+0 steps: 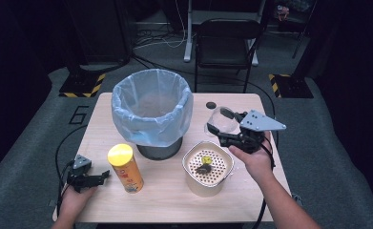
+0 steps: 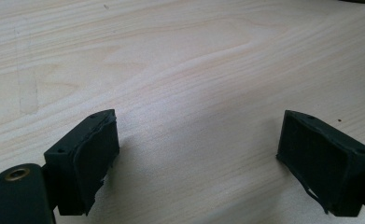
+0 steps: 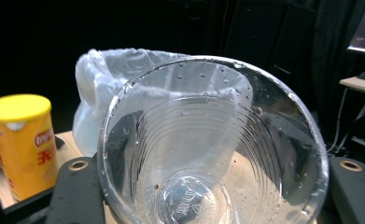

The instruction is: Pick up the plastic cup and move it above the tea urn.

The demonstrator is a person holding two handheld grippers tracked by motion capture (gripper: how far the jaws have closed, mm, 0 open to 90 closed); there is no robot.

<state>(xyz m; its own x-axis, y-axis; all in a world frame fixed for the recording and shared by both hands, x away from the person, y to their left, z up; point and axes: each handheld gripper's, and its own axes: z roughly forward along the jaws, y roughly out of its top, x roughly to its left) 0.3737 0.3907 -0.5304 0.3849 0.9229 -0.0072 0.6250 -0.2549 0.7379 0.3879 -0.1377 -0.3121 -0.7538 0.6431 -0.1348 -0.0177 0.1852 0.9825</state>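
Right of the lined trash bin (image 1: 151,110), the right gripper (image 1: 222,128) has its jaws closed on a clear plastic cup (image 1: 221,119), held off the table (image 1: 174,200) and tipped on its side, its long axis roughly level and its mouth turned back toward the hand. Droplets cling inside the cup (image 3: 213,149); it looks otherwise empty. Just below it stands a beige container (image 1: 207,169) with a perforated insert carrying dark scraps. Left of the bin's base, beyond a yellow-lidded chip can (image 1: 125,168), the left gripper (image 1: 100,177) rests with jaws wide apart, gripping nothing.
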